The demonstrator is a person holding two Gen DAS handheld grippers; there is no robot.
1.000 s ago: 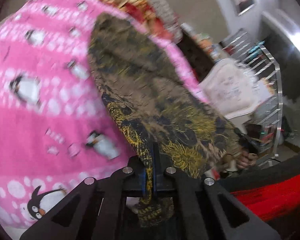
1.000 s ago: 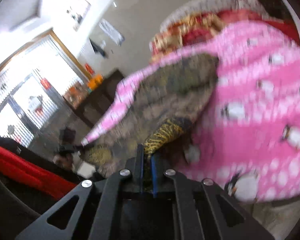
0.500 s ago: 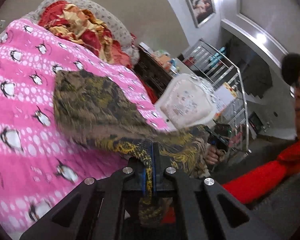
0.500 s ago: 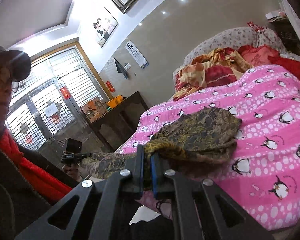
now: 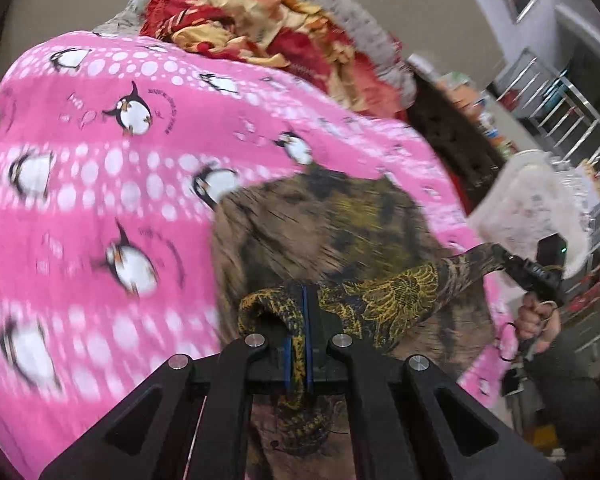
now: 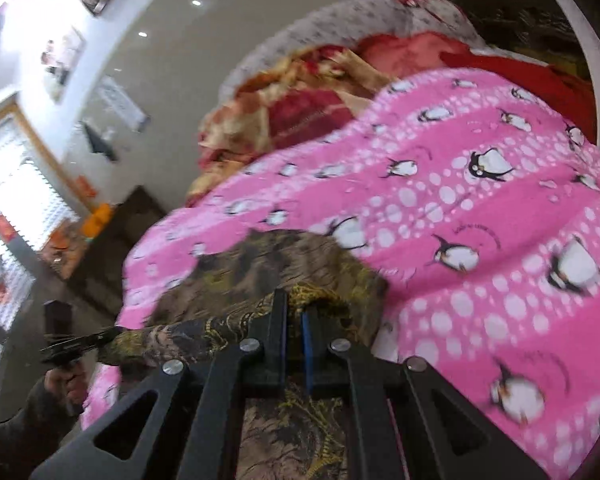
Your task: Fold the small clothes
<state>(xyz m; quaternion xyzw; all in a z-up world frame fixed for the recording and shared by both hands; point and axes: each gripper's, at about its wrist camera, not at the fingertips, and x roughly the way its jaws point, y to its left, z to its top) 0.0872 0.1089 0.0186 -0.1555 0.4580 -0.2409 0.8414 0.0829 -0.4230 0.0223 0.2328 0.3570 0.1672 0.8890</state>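
Both grippers have swung back over the bed, carrying the cloth's near edge forward

Left gripper and right gripper each have their fingers clamped on the cloth, its hem taut between them, the rest lying on the pink bed. Risk: so thin a pinch may let the edge slip, or uneven hands skew the fold

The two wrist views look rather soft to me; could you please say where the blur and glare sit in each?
Left wrist view: the pink penguin blanket and brown patterned garment are smeared by motion, while the left gripper stays sharp. Right wrist view: the same smear on blanket and garment, the window at the left blown out white, the right gripper crisp.
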